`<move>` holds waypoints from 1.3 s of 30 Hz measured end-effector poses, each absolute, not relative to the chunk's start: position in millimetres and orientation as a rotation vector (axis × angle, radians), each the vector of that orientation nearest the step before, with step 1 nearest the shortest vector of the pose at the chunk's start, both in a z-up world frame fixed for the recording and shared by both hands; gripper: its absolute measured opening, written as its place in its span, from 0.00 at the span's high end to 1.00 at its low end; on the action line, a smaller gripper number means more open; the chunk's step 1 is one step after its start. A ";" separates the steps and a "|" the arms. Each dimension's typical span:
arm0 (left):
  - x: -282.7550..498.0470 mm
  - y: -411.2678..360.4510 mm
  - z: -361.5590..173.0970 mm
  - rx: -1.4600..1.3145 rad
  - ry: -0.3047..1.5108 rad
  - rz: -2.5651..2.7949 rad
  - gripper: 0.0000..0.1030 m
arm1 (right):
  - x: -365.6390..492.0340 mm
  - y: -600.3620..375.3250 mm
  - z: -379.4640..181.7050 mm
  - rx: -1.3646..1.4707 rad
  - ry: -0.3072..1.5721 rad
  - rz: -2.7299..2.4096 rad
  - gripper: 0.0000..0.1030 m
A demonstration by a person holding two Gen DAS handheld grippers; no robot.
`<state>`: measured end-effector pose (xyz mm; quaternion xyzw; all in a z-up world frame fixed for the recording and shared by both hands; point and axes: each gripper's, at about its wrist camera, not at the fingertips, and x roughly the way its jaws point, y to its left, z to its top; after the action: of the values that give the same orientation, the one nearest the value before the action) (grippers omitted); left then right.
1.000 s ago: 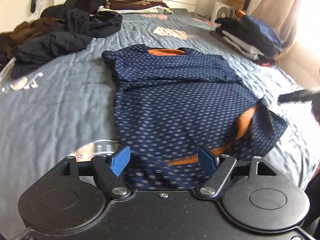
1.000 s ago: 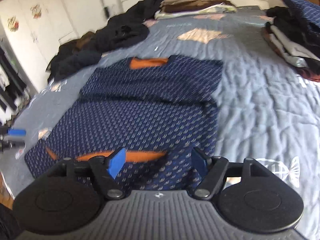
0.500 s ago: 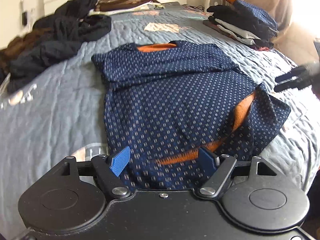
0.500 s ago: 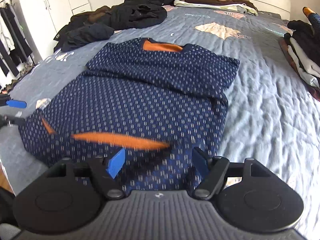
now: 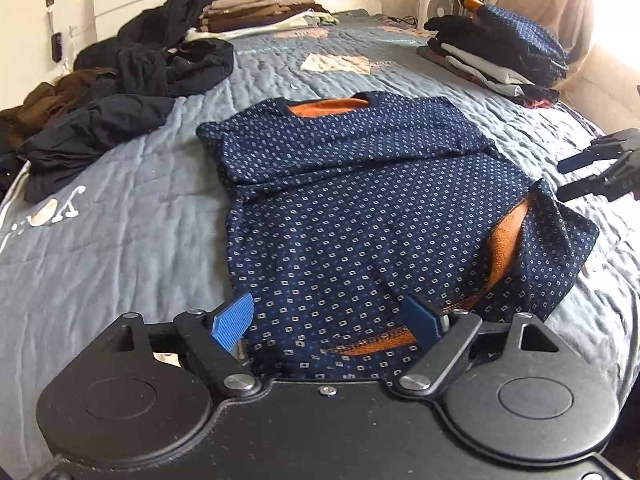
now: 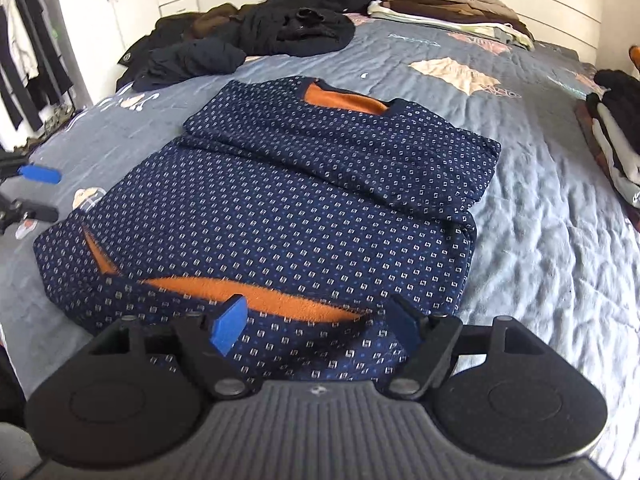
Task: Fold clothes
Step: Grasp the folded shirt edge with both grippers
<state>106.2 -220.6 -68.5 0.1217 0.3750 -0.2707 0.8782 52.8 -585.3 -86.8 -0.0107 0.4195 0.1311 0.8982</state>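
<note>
A navy patterned sweater (image 5: 360, 208) with an orange lining lies flat on the grey quilt (image 5: 100, 248), sleeves folded across its chest and collar toward the headboard. Orange shows along its near hem. My left gripper (image 5: 328, 316) hovers over the hem's left corner, its jaws opening; cloth lies under the blue pads, which do not press on it. My right gripper (image 6: 318, 322) stands over the right part of the sweater's (image 6: 280, 208) hem, jaws also opening, nothing pinched. Each gripper also shows in the other's view: the right gripper (image 5: 596, 172), the left gripper (image 6: 34, 192).
A heap of dark clothes (image 5: 132, 80) covers the bed's far left. Folded stacks sit by the headboard (image 5: 256, 12) and at the right edge (image 5: 500, 52). A white fan (image 5: 438, 8) and a curtain stand beyond. A clothes rack (image 6: 24, 60) is left of the bed.
The right wrist view has rolled and shifted sideways along the hem. Both pairs of jaws stand a little wider. The sweater lies as before.
</note>
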 end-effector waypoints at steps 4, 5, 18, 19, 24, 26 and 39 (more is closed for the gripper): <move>101.3 -204.4 -69.2 0.189 0.759 -0.523 0.20 | 51.7 -594.6 -91.4 0.055 0.856 0.252 0.25; 99.5 -202.0 -69.4 0.182 0.754 -0.510 0.19 | 50.7 -596.3 -91.9 0.061 0.852 0.236 0.25; 91.8 -177.0 -86.1 -0.025 0.774 -0.467 0.12 | 31.3 -587.5 -71.0 0.037 0.841 0.232 0.23; 97.7 -179.9 -90.1 -0.012 0.820 -0.432 0.14 | 31.0 -586.2 -70.4 0.047 0.842 0.236 0.23; 96.2 -207.9 -76.9 0.186 0.793 -0.447 0.14 | 34.7 -578.0 -64.8 0.090 0.812 0.261 0.22; 97.4 -211.9 -72.1 0.201 0.790 -0.458 0.14 | 38.6 -571.4 -60.7 0.088 0.801 0.276 0.22; 107.4 -205.9 -87.1 0.246 0.835 -0.529 0.14 | 59.5 -548.3 -58.3 -0.004 0.827 0.345 0.21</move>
<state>107.4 -205.9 -87.1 0.1177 0.3999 -0.2531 0.8730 59.5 -548.3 -58.3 -0.0021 0.4000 0.1668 0.9012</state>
